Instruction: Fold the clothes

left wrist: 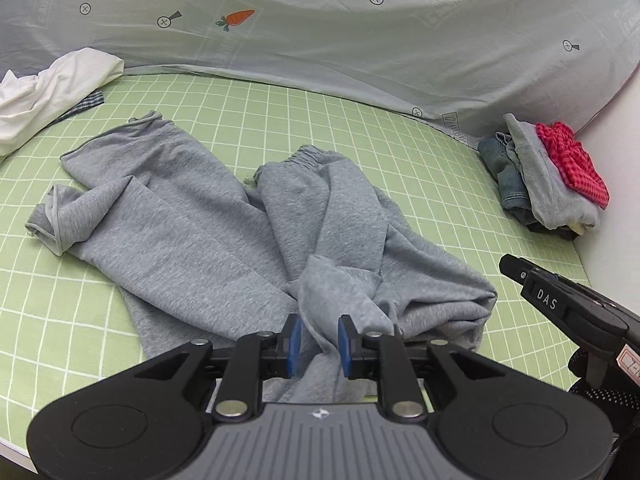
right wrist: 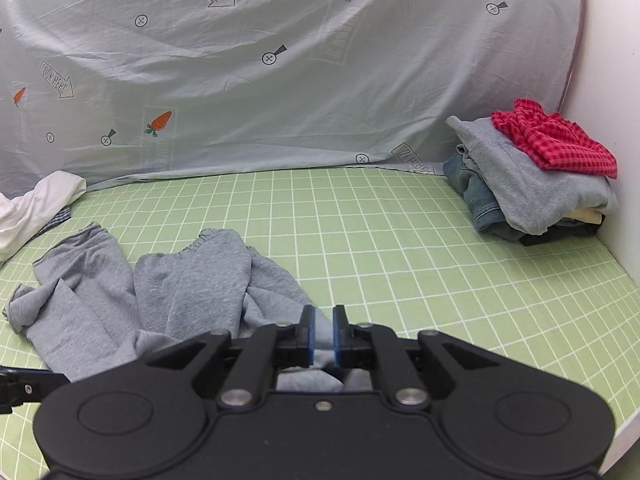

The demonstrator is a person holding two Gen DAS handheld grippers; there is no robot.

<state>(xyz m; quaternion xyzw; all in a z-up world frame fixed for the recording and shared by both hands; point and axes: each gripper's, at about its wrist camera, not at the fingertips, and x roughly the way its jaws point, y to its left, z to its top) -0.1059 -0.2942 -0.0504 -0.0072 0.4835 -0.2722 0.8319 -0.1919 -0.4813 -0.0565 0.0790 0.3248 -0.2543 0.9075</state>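
A pair of grey sweatpants (left wrist: pixel 224 224) lies crumpled on the green checked sheet (left wrist: pixel 420 184), legs reaching away to the far left. My left gripper (left wrist: pixel 319 338) is shut on a raised fold of the pants at their near end. My right gripper (right wrist: pixel 323 334) is shut on the near edge of the same pants (right wrist: pixel 188 280), whose bulk lies to its left. The right gripper also shows in the left wrist view (left wrist: pixel 560 300) at the right edge.
A stack of folded clothes (right wrist: pixel 532 184), topped by a red checked piece (right wrist: pixel 556 140), sits at the far right against a white wall. A white garment (left wrist: pixel 52 88) lies at the far left. A pale sheet with carrot prints (right wrist: pixel 280 80) hangs behind the bed.
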